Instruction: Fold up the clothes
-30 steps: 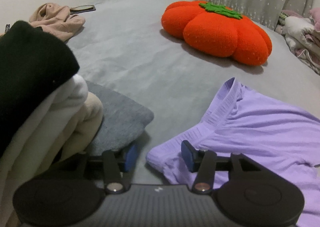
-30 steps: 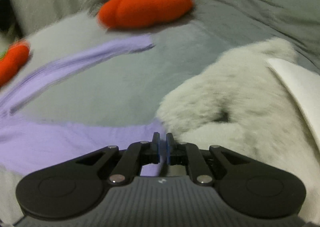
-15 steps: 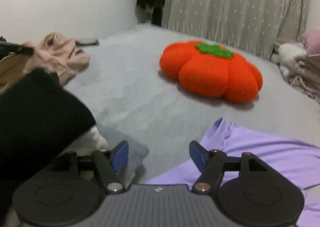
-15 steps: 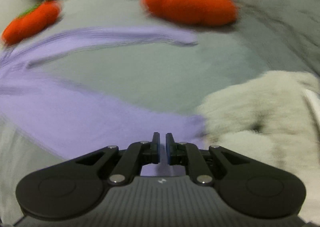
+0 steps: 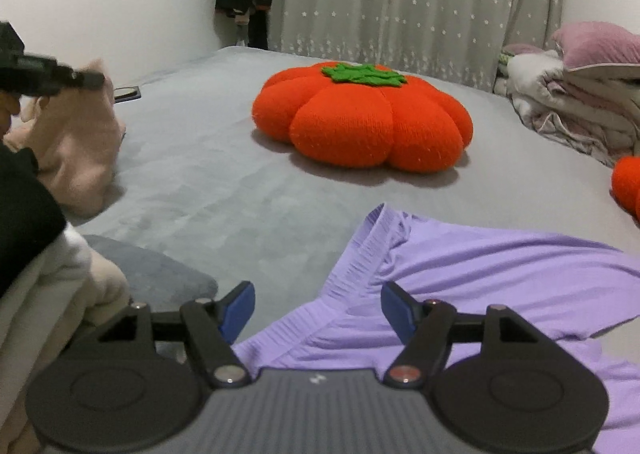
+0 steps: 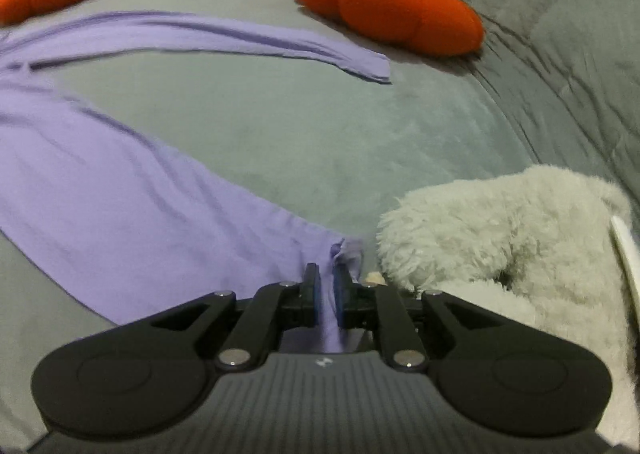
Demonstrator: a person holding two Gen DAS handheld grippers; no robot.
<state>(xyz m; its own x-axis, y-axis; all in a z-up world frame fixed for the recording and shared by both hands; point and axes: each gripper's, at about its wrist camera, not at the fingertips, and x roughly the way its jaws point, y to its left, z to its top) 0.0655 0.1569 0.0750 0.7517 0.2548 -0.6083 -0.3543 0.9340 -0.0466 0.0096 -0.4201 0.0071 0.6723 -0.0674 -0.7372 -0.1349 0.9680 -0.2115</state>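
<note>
Lilac trousers [image 5: 480, 274] lie spread on the grey bed. Their ribbed waistband [image 5: 352, 266] is in the left wrist view, just ahead of my left gripper [image 5: 318, 308], which is open and empty above it. In the right wrist view the two legs [image 6: 120, 190] stretch away to the left. My right gripper [image 6: 326, 288] is shut on the hem of the near leg [image 6: 344, 250].
An orange pumpkin cushion [image 5: 360, 118] sits mid-bed; a second one [image 6: 384, 4] lies beyond the far leg. A stack of folded clothes [image 5: 44, 274] is at the left. A pink garment [image 5: 76, 142] lies behind it. A fluffy white item [image 6: 500, 230] lies right of my right gripper.
My left gripper has opened wider and lifted, with more of the room in view. My right gripper has swung right along the near leg, still pinching the hem.
</note>
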